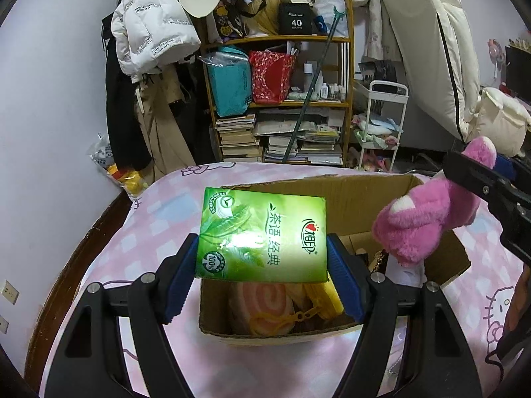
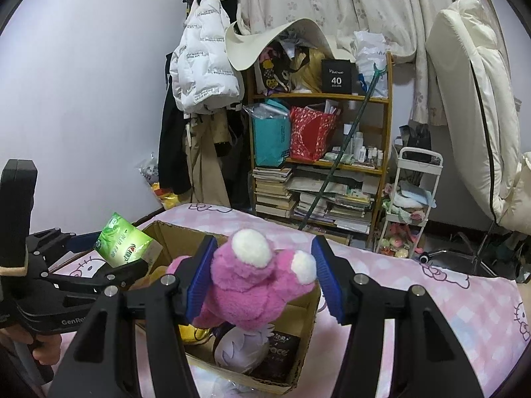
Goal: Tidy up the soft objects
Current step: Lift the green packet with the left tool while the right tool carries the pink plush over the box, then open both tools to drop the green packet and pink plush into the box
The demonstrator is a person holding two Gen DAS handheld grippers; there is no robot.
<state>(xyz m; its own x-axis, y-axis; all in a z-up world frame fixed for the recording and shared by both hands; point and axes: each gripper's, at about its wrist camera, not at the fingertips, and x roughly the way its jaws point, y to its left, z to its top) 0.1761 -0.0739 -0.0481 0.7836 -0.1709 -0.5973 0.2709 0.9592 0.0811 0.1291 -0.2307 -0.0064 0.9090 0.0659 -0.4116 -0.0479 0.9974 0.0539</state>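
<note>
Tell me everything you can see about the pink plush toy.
The pink plush toy is fluffy, with white rounded patches, apparently ears or paws. The right gripper holds it up, blue-padded fingers pressing its sides. It hangs over the open cardboard box on the pink bedsheet, its lower part dipping toward things inside. The left wrist view shows it beside the green tissue pack, not touching.
</note>
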